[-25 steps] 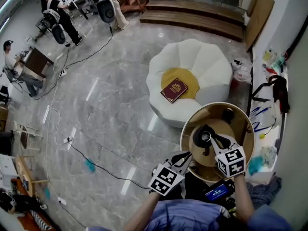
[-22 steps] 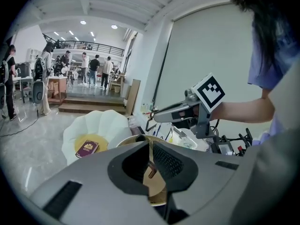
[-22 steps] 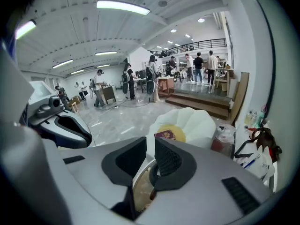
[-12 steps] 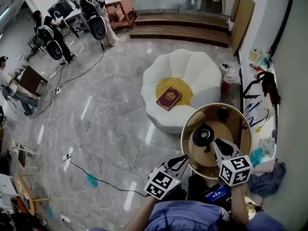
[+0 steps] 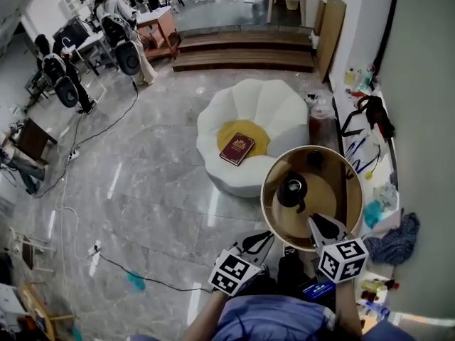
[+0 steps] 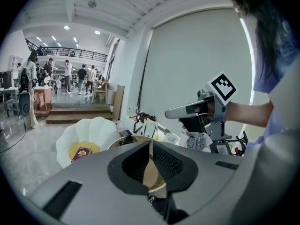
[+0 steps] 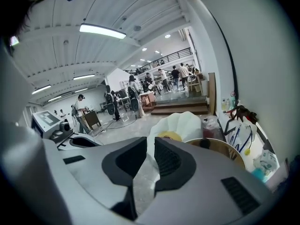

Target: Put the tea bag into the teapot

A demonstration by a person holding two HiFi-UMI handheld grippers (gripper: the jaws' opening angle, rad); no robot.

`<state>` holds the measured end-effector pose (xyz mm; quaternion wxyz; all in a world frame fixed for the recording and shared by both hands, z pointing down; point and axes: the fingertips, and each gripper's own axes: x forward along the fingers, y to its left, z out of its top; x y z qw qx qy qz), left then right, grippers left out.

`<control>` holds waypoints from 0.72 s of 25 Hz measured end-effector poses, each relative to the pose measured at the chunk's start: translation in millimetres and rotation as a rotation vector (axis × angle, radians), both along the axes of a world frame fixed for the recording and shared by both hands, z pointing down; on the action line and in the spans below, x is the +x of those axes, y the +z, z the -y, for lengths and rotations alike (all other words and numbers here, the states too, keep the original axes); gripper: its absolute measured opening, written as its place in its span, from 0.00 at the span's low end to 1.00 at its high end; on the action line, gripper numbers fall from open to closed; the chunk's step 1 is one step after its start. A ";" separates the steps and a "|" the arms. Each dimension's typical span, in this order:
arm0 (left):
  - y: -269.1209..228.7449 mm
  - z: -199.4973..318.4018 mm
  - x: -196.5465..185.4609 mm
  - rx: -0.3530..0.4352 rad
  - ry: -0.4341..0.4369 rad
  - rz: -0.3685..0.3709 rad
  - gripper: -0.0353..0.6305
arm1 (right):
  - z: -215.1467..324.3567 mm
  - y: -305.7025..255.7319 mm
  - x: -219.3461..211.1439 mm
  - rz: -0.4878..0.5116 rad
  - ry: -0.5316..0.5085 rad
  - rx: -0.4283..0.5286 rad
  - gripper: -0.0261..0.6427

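Right tool (image 5: 318, 223) retreated, tea bag (image 7: 143, 178) in jaws

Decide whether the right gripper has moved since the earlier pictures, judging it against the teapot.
Yes. The right gripper has drawn back from the teapot towards the person. It is now clear of the teapot, over the near part of the round table.

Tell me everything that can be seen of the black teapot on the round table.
The teapot is small, black, rounded and dull. From above, a pale ring shows at its top, perhaps its open mouth; I cannot tell if a lid is on. A dark part, spout or handle, sticks out toward the person. It stands upright near the middle of the round table; only the table touches it. The right claw, shut on a white tea bag, is near but apart.
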<state>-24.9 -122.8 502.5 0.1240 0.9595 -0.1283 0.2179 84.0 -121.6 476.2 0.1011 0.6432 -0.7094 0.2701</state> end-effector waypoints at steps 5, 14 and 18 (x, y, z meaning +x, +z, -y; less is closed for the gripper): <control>0.8 -28.1 -2.2 -0.010 0.035 -0.007 0.08 | -33.8 -4.3 -9.2 -0.003 0.018 0.001 0.13; -3.5 -68.6 8.6 -0.006 0.073 -0.002 0.08 | -88.1 -6.0 -1.0 -0.029 0.040 -0.015 0.13; -11.0 -88.0 13.5 0.001 0.058 -0.007 0.08 | -117.9 -9.0 0.4 -0.037 0.040 -0.011 0.13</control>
